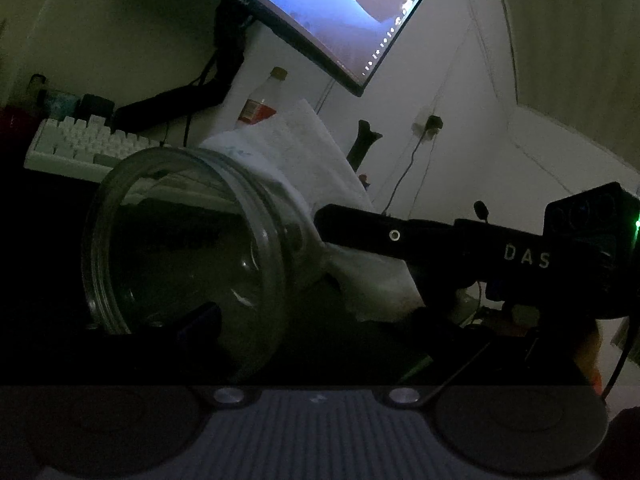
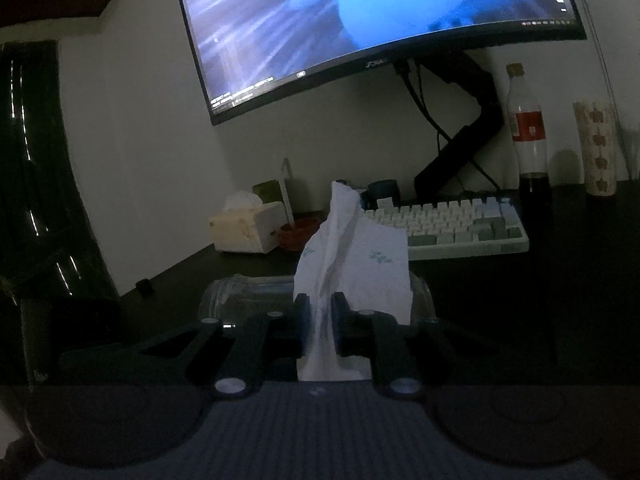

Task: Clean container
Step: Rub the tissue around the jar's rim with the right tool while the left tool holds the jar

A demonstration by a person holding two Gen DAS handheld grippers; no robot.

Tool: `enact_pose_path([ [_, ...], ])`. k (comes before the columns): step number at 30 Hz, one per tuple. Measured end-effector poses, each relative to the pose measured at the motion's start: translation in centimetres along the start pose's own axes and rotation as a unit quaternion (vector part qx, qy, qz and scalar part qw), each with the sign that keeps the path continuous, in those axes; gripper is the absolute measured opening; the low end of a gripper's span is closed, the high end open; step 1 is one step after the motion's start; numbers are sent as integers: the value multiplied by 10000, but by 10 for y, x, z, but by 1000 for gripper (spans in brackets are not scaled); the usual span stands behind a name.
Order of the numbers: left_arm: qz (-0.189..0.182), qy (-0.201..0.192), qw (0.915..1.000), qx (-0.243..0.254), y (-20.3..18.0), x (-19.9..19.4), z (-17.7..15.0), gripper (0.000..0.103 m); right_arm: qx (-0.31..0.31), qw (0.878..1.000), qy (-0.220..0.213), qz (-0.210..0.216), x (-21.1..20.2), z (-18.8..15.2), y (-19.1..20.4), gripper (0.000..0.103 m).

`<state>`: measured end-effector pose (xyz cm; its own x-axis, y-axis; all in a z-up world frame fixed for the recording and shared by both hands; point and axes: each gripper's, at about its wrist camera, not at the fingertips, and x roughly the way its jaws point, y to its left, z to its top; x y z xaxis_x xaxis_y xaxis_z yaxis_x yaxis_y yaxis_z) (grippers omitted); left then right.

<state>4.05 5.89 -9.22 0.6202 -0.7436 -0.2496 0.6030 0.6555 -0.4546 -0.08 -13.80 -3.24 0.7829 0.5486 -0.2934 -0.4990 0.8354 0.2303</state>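
In the left wrist view, a clear plastic jar (image 1: 180, 256) lies on its side, lifted above the dark tabletop (image 1: 48, 200), its open threaded mouth turned toward the camera. Nothing shows inside it. A dark finger (image 1: 192, 326) of the left gripper (image 1: 224, 320) crosses its lower rim; the scene is too dim to tell whether the jaws press on the jar. A white paper tissue (image 1: 304, 148) drapes over the jar's far side, and the right gripper (image 1: 340, 228) reaches in from the right with the tissue caught at its tip.

In the right wrist view, the right gripper (image 2: 320, 320) has its jaws closed on the tissue (image 2: 352, 264), which stands up between them. The jar (image 2: 248, 296) lies crosswise just beyond the jaws, touching the tissue. Along the tabletop's (image 2: 580, 280) far edge stand a tissue box (image 2: 244, 228), a white keyboard (image 2: 452, 224) and a cola bottle (image 2: 528, 132) holding a little dark liquid.
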Motion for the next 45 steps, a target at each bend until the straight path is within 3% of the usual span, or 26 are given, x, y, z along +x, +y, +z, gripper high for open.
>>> enact_pose_path([
  [2, 3, -3, 10000, 17, 0, 1, -1, 103, -7, 10000, 7, 51, 1, 1, 3, 16],
  [4, 28, -15, 10000, 51, -2, 1, -2, 103, -41, 9999, 11, 133, 2, 1, 7, 29],
  [8, 99, -25, 9999, 87, -3, 2, -2, 103, -140, 9986, 79, 494, 6, -1, 22, 30],
  [14, 313, -126, 9994, -52, 2, -2, 1, 103, -106, 9999, 0, 131, 18, 3, 14, 22],
  [18, 389, -110, 9991, -82, 4, -1, 3, 103, 113, 9999, 33, -27, 23, 11, 2, 9],
  [26, 236, -59, 9993, -290, 11, -2, 5, 103, 36, 9998, 5, 195, 18, 6, 12, 10],
  [32, 539, -56, 9985, -83, -4, 3, 3, 103, 213, 9995, -171, 129, 14, -1, 9, 7],
  [37, 1190, -58, 9929, 14, -19, 8, 2, 103, 274, 9993, -248, 78, 10, -3, 8, 7],
  [42, 894, -128, 9958, -150, -15, 4, 1, 102, 277, 9995, -116, 125, 6, 0, 10, 6],
  [43, 807, -150, 9965, -183, -13, 3, 1, 95, 253, 9995, -86, 196, 6, 0, 10, 6],
  [44, 876, -187, 9957, -227, -11, 3, 1, 70, 239, 9994, -63, 237, 5, 1, 10, 6],
  [45, 988, -229, 9945, -274, -8, 3, 1, 57, 238, 9994, -59, 232, 4, 1, 9, 6],
])
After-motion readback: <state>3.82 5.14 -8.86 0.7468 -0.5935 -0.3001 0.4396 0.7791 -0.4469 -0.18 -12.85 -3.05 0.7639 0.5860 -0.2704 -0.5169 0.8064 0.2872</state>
